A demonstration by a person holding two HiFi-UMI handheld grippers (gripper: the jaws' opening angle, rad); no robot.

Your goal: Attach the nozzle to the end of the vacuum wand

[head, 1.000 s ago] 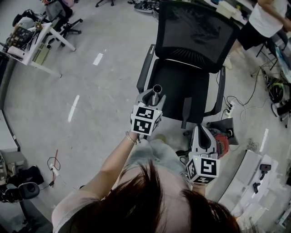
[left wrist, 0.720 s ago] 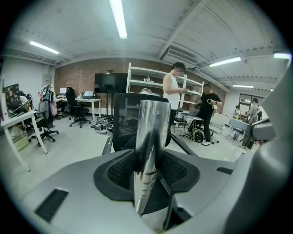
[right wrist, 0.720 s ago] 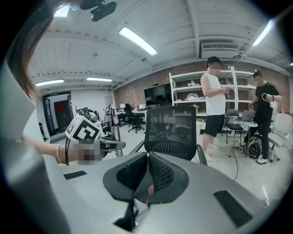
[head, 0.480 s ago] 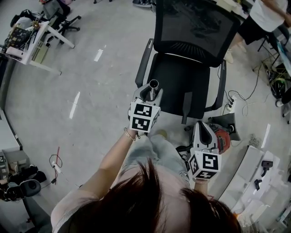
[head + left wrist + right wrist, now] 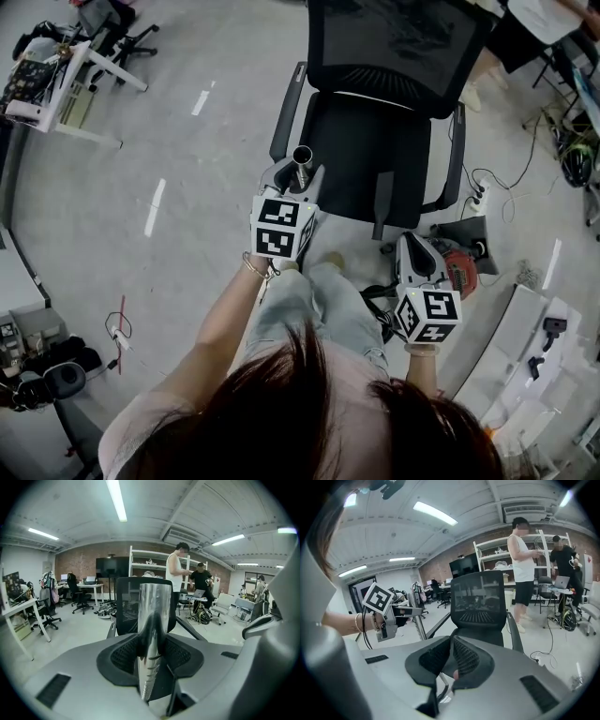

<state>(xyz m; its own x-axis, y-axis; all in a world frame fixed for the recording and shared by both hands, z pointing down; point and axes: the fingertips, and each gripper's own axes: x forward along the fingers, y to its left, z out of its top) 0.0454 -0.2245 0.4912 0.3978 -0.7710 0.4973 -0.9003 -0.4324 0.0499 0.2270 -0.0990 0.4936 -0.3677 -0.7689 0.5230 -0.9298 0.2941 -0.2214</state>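
Observation:
The vacuum wand (image 5: 302, 156) is a shiny metal tube that stands tilted with its open end up, in front of the black office chair (image 5: 375, 159). My left gripper (image 5: 293, 178) is shut on the wand; its jaws have just been closing a little on the tube. In the left gripper view the wand (image 5: 152, 630) runs up between the dark pads (image 5: 123, 656). My right gripper (image 5: 415, 246) is shut with nothing seen in it, low at the right beside a red vacuum body (image 5: 458, 274). The right gripper view shows my left gripper (image 5: 401, 613) and the wand (image 5: 419, 627) at the left.
Cables and a power strip (image 5: 476, 199) lie on the floor right of the chair. A white sheet with small dark parts (image 5: 548, 328) is at the lower right. A desk (image 5: 56, 84) stands far left. People stand by shelves (image 5: 522, 550) behind the chair.
My right gripper has sunk lower, still shut. My left gripper has kept the wand upright in the same place.

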